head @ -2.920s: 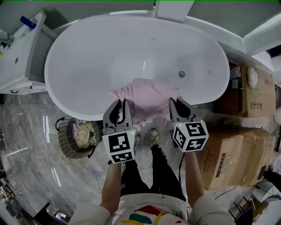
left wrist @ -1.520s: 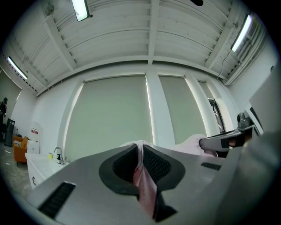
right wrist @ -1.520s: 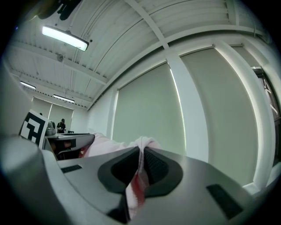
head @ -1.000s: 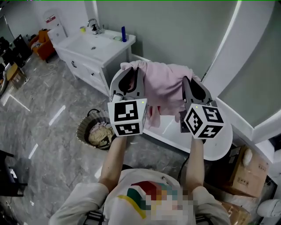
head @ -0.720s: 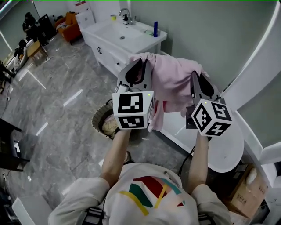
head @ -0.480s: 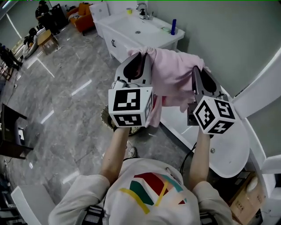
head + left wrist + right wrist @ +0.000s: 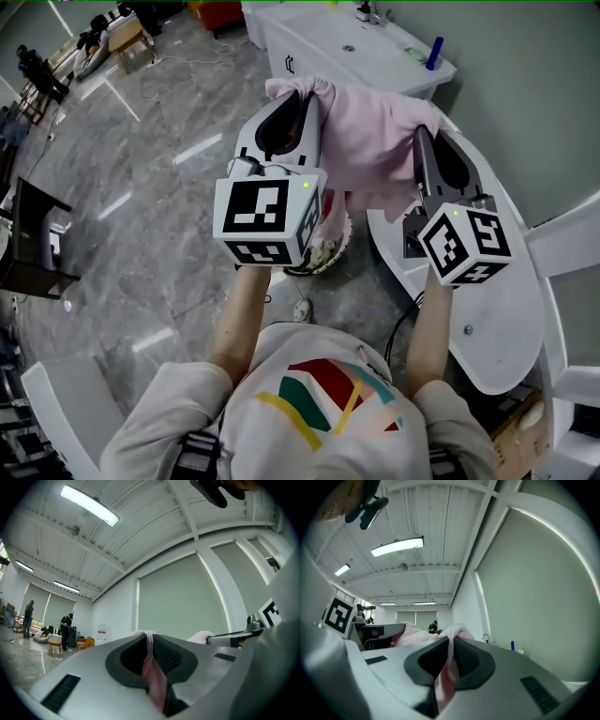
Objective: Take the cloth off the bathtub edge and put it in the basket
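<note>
While the left gripper (image 7: 302,94) & right gripper (image 7: 422,133) hold the cloth (image 7: 370,150) up in the air, clear of the bathtub (image 7: 506,328), the step in hand is prob. the carry to the basket (image 7: 314,267): lift done, drop not yet done. Each gripper is clenched on a top corner of the cloth. Both gripper views show pink fabric pinched between the pads, none loose.

Next move, as I judge it: bring the cloth over the basket mouth, lower it, then let go w/ both sides at once. The cloth hangs wide, so the hands may need to come nearer each other, or it could drape over the rim.

Materials, big to small:
- Floor (image 7: 141,216): grey marbled, glossy, w/ light streaks.
- Bathtub: white, smooth, oval, rounded rim.
- Vanity (image 7: 356,52): white, boxy, flat top w/ basin; blue bottle (image 7: 434,52) stands on it.
- Cloth: pink, soft, limp; sags in folds between the two grips, a tail hanging down by the left one.
- Basket: round, dark rim, looks woven; on the floor just beside the tub end, mostly hidden under the left gripper & the hanging cloth. Pale stuff already inside, can't tell what.
- Grippers: smooth grey shells, dark ribbed pads, each w/ a white cube (image 7: 265,220) of black square markers.
</note>
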`<state>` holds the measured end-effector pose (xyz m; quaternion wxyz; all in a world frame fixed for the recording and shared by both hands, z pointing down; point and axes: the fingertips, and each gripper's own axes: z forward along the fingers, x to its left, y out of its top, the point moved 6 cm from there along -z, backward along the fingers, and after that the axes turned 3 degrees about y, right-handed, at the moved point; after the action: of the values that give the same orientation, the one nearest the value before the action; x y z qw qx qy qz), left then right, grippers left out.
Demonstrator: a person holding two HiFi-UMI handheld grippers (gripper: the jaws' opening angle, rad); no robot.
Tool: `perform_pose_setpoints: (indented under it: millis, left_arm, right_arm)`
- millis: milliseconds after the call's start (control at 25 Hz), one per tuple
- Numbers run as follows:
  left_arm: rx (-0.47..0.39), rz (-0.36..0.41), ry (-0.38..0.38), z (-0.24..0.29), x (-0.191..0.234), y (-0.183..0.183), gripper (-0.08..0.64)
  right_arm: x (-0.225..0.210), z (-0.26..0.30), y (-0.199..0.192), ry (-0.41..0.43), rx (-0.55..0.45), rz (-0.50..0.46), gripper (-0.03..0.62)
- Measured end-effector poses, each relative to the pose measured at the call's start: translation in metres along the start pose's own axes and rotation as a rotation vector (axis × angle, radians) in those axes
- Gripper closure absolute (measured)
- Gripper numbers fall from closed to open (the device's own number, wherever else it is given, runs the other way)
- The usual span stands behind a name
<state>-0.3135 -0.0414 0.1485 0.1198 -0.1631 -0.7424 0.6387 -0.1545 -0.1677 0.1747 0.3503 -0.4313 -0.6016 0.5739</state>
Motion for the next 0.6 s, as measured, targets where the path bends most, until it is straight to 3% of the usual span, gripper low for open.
perform_pose_setpoints:
  millis: [280,600]
  left_arm:
    - [0.022,-0.001,0.065,-0.009,0.065,-0.017,0.508]
    - [0.059,-0.002,0.115,-0.023,0.105,-0.046,0.508]
  right_arm:
    - [0.043,0.053,-0.022,0.084,0.029,0.018,0.551]
    - [0.073,0.084,-0.052,0.171,0.079,0.030,0.551]
